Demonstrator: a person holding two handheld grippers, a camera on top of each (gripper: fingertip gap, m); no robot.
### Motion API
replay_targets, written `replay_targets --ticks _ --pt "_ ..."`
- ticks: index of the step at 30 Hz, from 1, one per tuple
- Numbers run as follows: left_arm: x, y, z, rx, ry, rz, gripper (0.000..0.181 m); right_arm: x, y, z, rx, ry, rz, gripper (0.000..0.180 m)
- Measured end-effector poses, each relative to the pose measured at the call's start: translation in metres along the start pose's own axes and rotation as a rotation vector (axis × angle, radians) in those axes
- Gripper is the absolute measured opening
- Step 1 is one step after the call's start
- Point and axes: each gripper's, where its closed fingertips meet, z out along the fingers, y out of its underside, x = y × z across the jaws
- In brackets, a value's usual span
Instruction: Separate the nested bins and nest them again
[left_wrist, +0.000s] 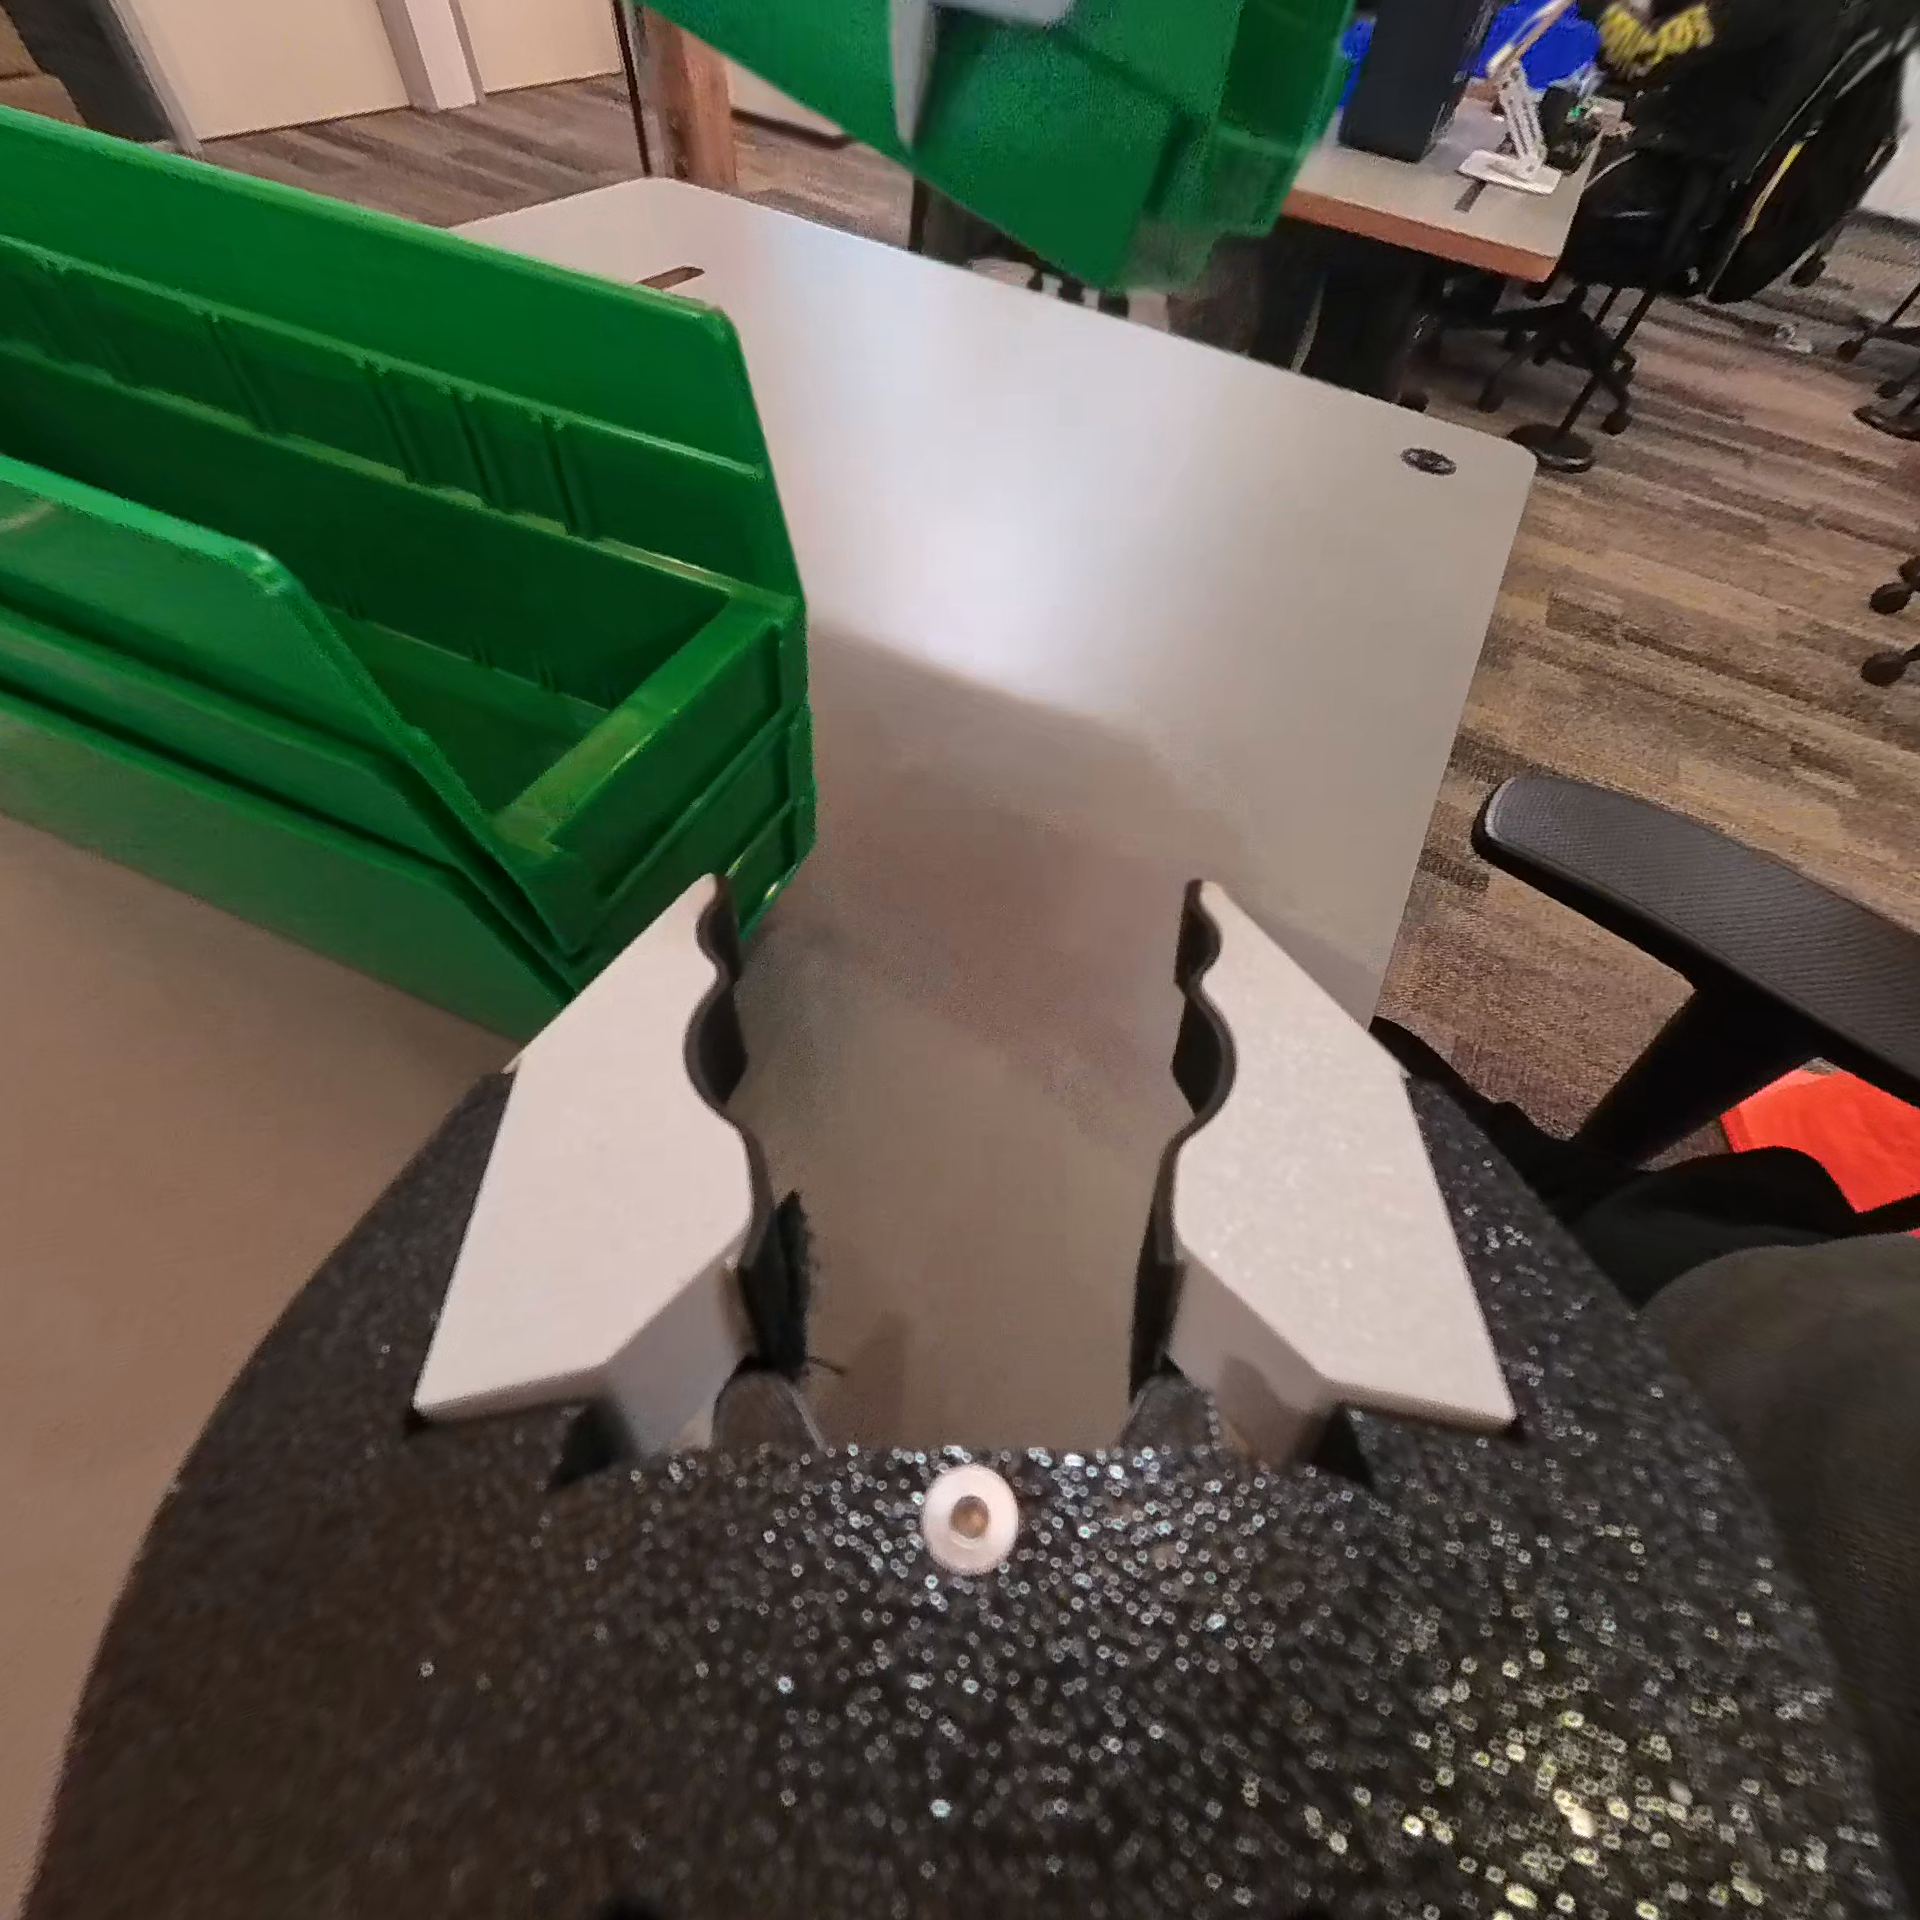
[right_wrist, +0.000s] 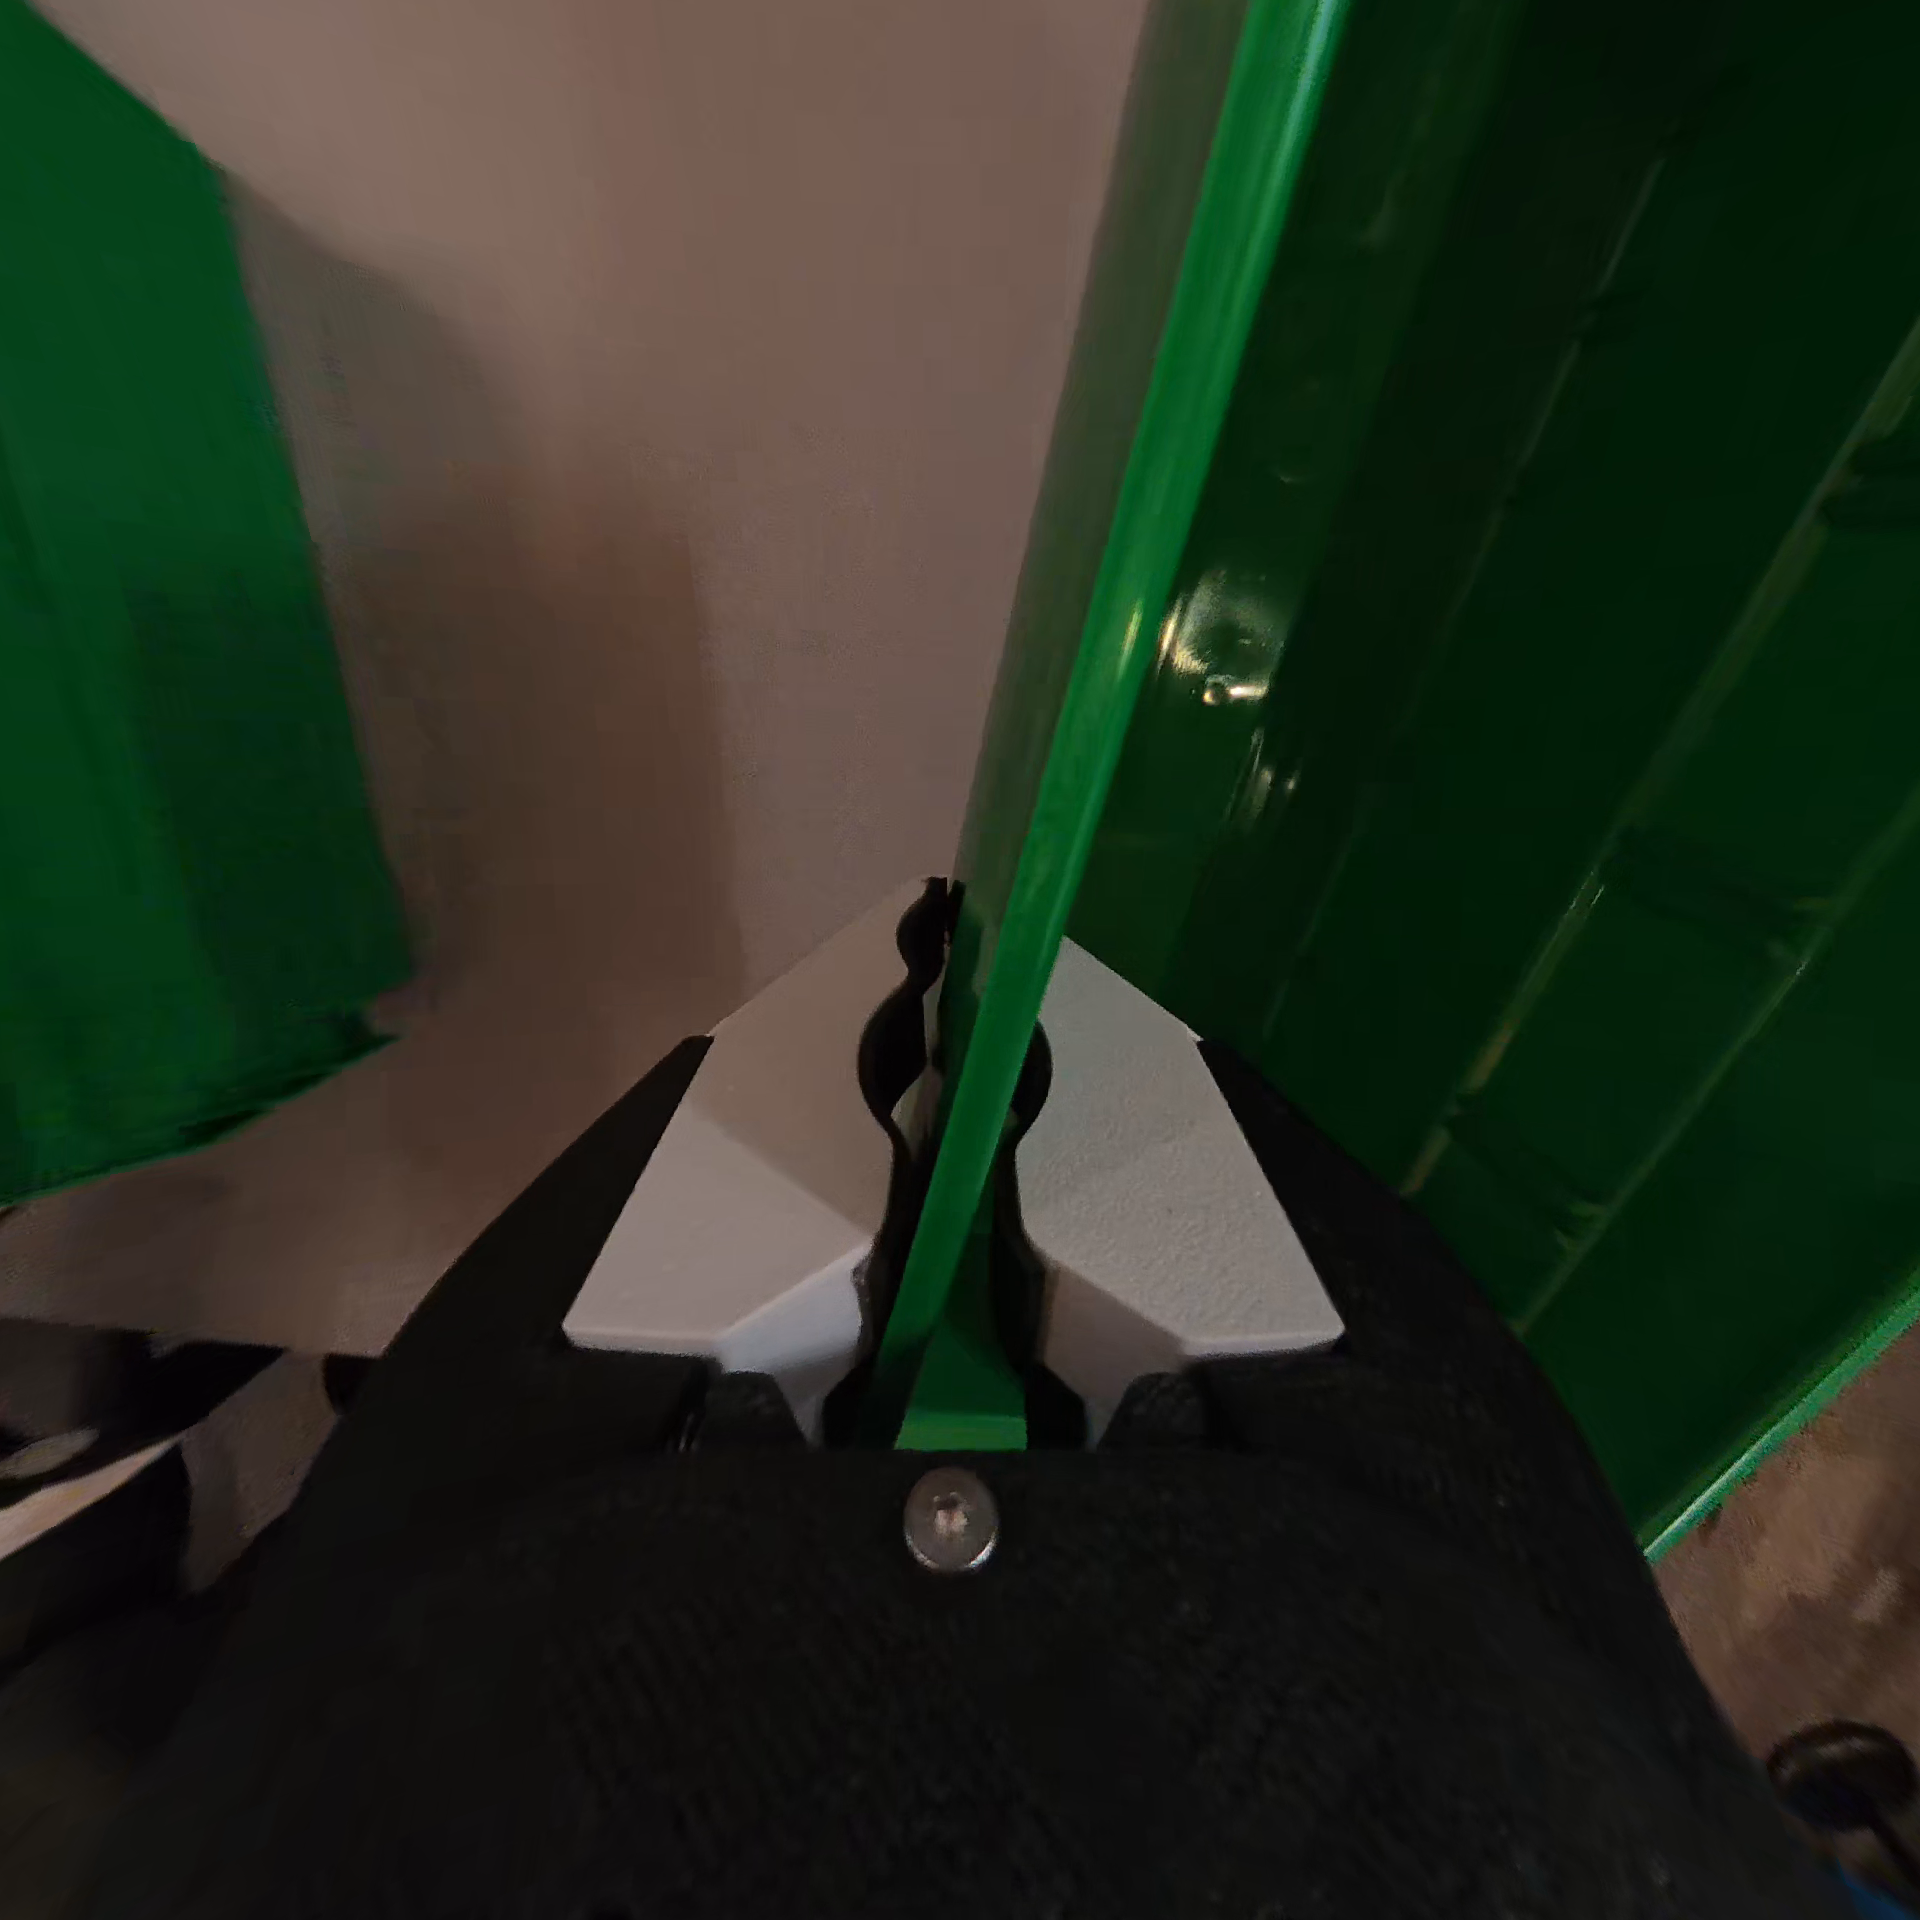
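Observation:
A stack of nested green bins (left_wrist: 395, 644) sits on the grey table (left_wrist: 1039, 582) at the left of the left wrist view. My left gripper (left_wrist: 956, 894) is open and empty, just right of the stack's near corner, above the table. My right gripper (right_wrist: 987, 914) is shut on the rim of another green bin (right_wrist: 1507, 727) and holds it up in the air. That lifted bin (left_wrist: 1070, 114) also shows blurred at the top of the left wrist view. The stack's side (right_wrist: 156, 623) shows at the left of the right wrist view.
A black office chair armrest (left_wrist: 1714, 935) stands by the table's right edge, with an orange item (left_wrist: 1839, 1132) below it. A desk with bags and chairs (left_wrist: 1662, 156) stands at the back right. Patterned carpet lies around the table.

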Motion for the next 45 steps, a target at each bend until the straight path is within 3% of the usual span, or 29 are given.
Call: replay_targets --ticks 6,10,20,25,39,40,43,45 --pt "-0.009 -0.005 -0.014 0.036 -0.023 -0.014 0.083 -0.104 -0.036 -0.062 0.054 -0.002 -0.121 0.003" --pt "-0.019 -0.009 -0.024 0.062 -0.041 -0.031 0.083 -0.181 -0.046 -0.082 0.061 -0.057 -0.155 0.004" --pt "-0.033 -0.014 -0.042 0.102 -0.076 -0.051 0.083 -0.31 -0.036 -0.047 -0.01 -0.079 -0.257 0.004" --pt "-0.035 -0.015 -0.045 0.113 -0.078 -0.057 0.083 -0.329 -0.027 -0.02 -0.057 -0.049 -0.281 0.004" --pt "-0.03 -0.015 -0.041 0.103 -0.062 -0.05 0.083 -0.313 -0.02 0.011 -0.092 0.009 -0.255 0.005" --pt "-0.03 -0.015 -0.041 0.103 -0.061 -0.05 0.083 -0.312 -0.022 0.011 -0.077 0.019 -0.258 0.01" --pt "-0.03 -0.014 -0.04 0.099 -0.06 -0.053 0.083 -0.299 -0.031 0.007 -0.034 0.099 -0.28 0.068" --pt "-0.031 -0.014 -0.04 0.097 -0.059 -0.055 0.083 -0.309 -0.034 0.001 -0.006 0.022 -0.28 0.089"
